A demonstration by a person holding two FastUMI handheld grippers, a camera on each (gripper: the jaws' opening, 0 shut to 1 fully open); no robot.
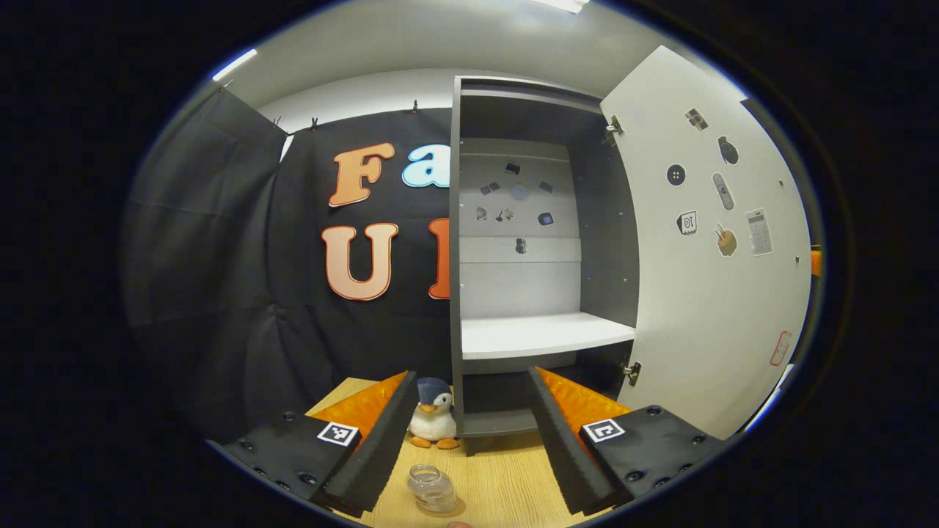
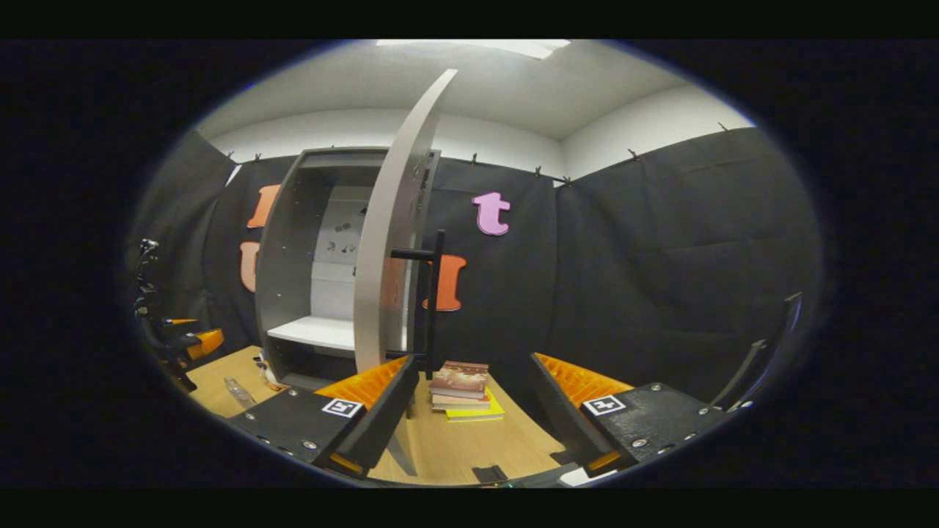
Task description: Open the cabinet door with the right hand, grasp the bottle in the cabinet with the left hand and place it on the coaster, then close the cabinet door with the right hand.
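The grey cabinet (image 1: 456, 257) stands with its white door (image 1: 704, 293) swung wide to the right, and its white shelf (image 1: 543, 334) is bare. A clear bottle (image 1: 433, 490) stands upright on the wooden table in front of the cabinet, low between my left gripper's (image 1: 473, 378) open fingers and untouched by them. A thin brownish coaster (image 1: 461, 506) shows under the bottle's base. In the right gripper view the door (image 2: 389, 242) is edge-on with its black handle (image 2: 433, 293) just beyond my open, empty right gripper (image 2: 475, 359). The bottle (image 2: 238, 392) shows at lower left.
A penguin plush (image 1: 433, 418) sits by the cabinet's foot, just behind the bottle. A stack of books (image 2: 462, 389) lies on the table (image 2: 469, 447) behind the open door. The other gripper (image 2: 180, 341) is at the far left of the right gripper view.
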